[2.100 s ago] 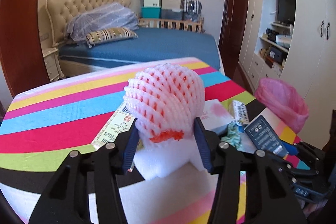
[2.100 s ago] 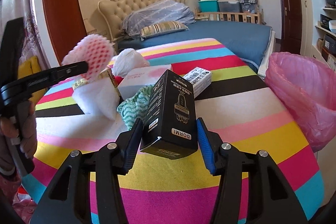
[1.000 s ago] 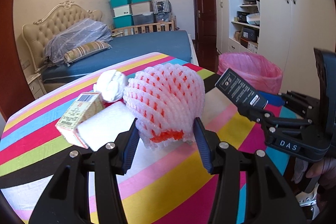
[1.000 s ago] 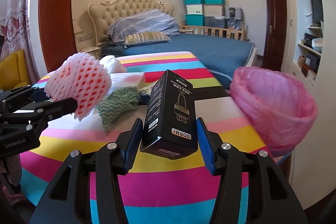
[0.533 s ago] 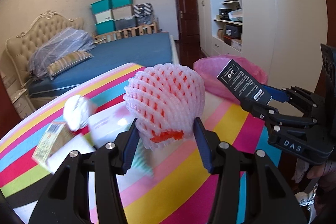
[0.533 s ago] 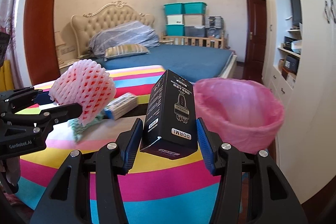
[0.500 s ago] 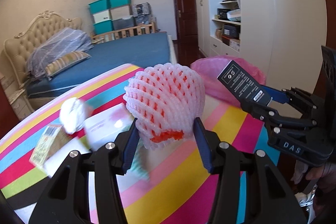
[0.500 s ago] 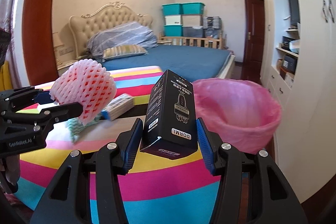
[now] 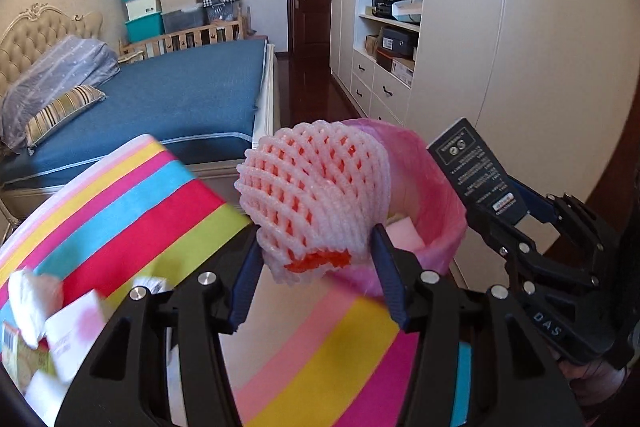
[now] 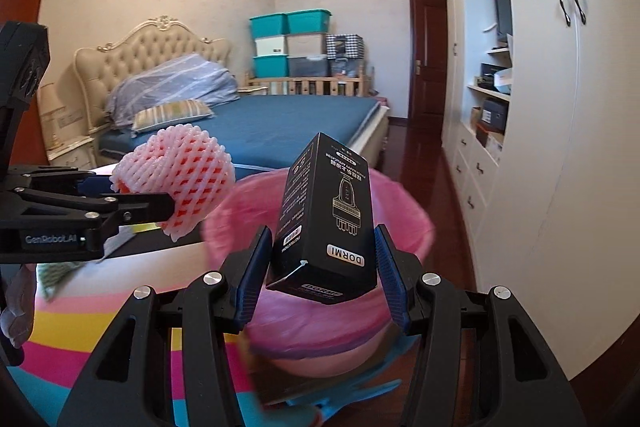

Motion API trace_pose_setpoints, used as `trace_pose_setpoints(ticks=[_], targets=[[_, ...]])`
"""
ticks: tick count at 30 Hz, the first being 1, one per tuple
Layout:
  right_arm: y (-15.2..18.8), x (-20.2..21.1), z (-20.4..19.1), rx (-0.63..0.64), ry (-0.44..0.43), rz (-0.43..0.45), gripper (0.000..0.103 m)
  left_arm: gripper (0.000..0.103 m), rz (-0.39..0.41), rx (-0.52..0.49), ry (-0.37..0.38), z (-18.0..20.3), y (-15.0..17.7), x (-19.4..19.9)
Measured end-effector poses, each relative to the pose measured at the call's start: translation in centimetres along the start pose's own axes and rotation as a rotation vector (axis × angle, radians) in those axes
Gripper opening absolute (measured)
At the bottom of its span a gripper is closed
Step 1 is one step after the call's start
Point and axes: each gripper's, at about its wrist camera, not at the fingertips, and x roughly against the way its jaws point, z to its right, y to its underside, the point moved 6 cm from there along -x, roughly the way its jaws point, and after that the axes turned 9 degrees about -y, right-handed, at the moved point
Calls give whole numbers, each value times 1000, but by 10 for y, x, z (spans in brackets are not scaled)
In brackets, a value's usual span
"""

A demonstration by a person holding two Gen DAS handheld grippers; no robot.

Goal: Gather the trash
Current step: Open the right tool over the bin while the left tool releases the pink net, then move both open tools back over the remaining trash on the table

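Observation:
My left gripper (image 9: pixel 316 259) is shut on a pink foam fruit net (image 9: pixel 316 195) and holds it in the air at the table's edge, just before the pink-lined trash bin (image 9: pixel 436 203). My right gripper (image 10: pixel 320 263) is shut on a black DORMI box (image 10: pixel 328 215) and holds it over the near rim of the bin (image 10: pixel 404 223). The net and the left gripper also show in the right wrist view (image 10: pixel 176 179), left of the bin. The box also shows in the left wrist view (image 9: pixel 476 171), right of the bin.
The striped tablecloth (image 9: pixel 120 227) carries blurred trash at lower left: a white wad (image 9: pixel 28 299) and small boxes (image 9: pixel 72 335). A blue bed (image 9: pixel 180 107) lies behind. White wardrobes (image 9: pixel 520 67) stand at the right, close behind the bin.
Both grippers have swung right with their loads, from over the table to the bin. The bin now lies right in front of both; the table trash has slid left.

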Motion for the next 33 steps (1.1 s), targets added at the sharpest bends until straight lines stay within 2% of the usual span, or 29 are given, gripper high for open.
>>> trace_pose_setpoints(ticks=[5,8,9,11,12,17,19,23,30,33], targets=[[-8,-19,21,-1,13,-3,50,55,-10,12,14,12,-19,-29],[-10,-31,24,12,5,-9,52,64,7,29,23,15,-28,-39],[-9,-34,24,21,1,-12,55,72,10,33,25,15,-28,-41],[-7,-39,25,32,16,-17,79,81,9,38,0,11,-26,-43],[-6,-37,25,35,19,-11,79,85,13,36,-24,8,-25,-42],[8,-24,23,12,26,-9,79,98,70,-29,-131,-14,-2,-12],[14,-15,15,7,25,-7,81,98,102,-62,-187,-23,10,4],[19,-2,-2,-3,16,-5,85,98,114,-95,-258,-43,41,35],[24,16,-45,-16,-10,-11,85,98,93,-60,-291,-81,99,79],[25,16,-70,5,-50,-18,85,98,85,-36,-315,-103,126,99]])
